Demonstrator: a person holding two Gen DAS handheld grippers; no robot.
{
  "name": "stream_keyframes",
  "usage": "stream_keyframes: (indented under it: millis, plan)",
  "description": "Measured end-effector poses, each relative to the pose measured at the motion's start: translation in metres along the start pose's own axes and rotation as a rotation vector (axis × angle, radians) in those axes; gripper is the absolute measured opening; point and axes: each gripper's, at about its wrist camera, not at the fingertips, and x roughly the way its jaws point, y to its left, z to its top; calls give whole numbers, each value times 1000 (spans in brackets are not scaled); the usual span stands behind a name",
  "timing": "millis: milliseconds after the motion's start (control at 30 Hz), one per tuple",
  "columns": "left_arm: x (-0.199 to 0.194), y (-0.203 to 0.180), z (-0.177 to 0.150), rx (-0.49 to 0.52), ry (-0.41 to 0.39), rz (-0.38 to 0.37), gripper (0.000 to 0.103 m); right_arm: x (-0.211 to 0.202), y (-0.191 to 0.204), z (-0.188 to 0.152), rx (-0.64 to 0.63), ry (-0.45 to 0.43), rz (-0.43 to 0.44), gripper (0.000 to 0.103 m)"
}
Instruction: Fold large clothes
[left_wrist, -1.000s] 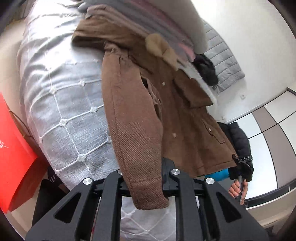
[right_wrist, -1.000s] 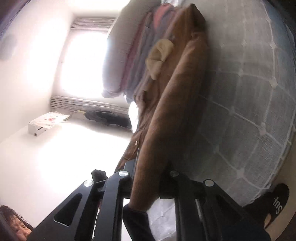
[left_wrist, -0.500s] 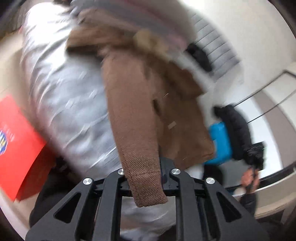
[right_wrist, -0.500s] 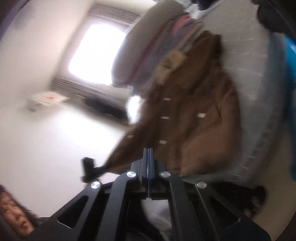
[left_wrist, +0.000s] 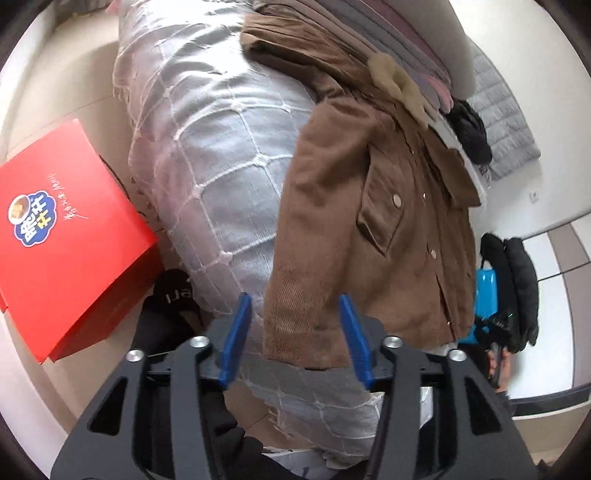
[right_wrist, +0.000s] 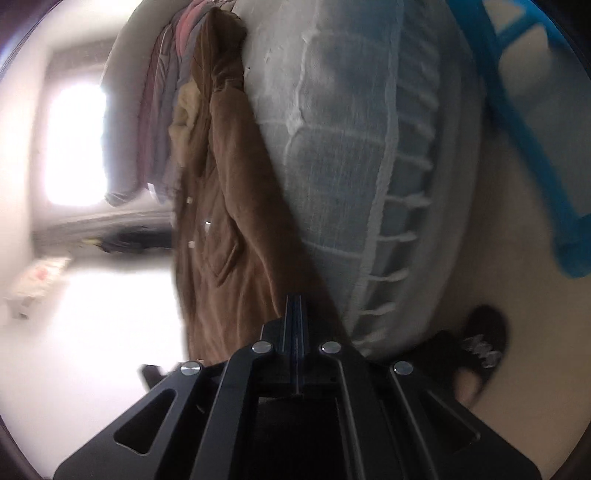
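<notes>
A brown coat (left_wrist: 369, 229) with a fur collar lies flat on the grey quilted bed cover (left_wrist: 207, 155). Its hem reaches the near edge of the bed. My left gripper (left_wrist: 295, 332) hovers just over that hem. Its jaws are opening, the blue pads (left_wrist: 236, 332) stand well apart, and the coat's corner lies between them without being pressed. In the right wrist view the coat (right_wrist: 229, 258) runs along the bed (right_wrist: 343, 147). My right gripper (right_wrist: 295, 317) is shut low at the bed's edge in front of the coat, pads together with nothing between them.
A red box (left_wrist: 62, 236) and a black slipper (left_wrist: 173, 295) lie on the floor left of the bed. Folded clothes (left_wrist: 388, 40) are stacked at the bed's far end. A blue plastic frame (right_wrist: 535, 147), a second slipper (right_wrist: 480, 343) and a black jacket (left_wrist: 517, 280) stand beyond the right side.
The left gripper let go of the sleeve cuff and opened; the sleeve now lies on the coat. The right gripper released the coat, shut empty, and sank to the bed's edge.
</notes>
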Motion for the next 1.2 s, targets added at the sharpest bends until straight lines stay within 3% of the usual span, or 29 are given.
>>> stream_keyframes:
  millis: [100, 167, 200, 233, 333, 467, 633, 800, 900, 1033, 1200]
  plan:
    - [7, 7, 5, -16, 20, -55, 58, 2, -4, -6, 17, 38, 118, 4]
    - [16, 9, 8, -24, 38, -107, 64, 0, 2, -11, 1, 54, 157, 54]
    - [20, 10, 10, -29, 53, -112, 65, 0, 5, -13, -7, 63, 199, 91]
    - [23, 7, 10, -31, 60, -111, 67, 0, 9, -15, -13, 78, 230, 96]
    - [28, 3, 14, -10, 71, -108, 74, 6, 24, -16, -68, 113, 203, 96]
    - [27, 8, 15, -33, 66, -95, 75, 0, 36, -11, -110, 112, 89, 96]
    - [31, 24, 15, -62, 73, -72, 75, -26, 20, 9, -105, 29, -25, 96]
    - [49, 28, 17, -74, 104, -78, 75, 11, 9, 12, -81, 152, 17, 96]
    - [59, 31, 18, -79, 121, -71, 75, 30, 27, 2, -137, 249, 73, 96]
    - [62, 40, 18, -101, 124, -81, 75, 30, 57, -6, -215, 295, 162, 96]
    - [64, 42, 17, -113, 119, -148, 76, 41, 49, 13, -167, 274, 45, 96]
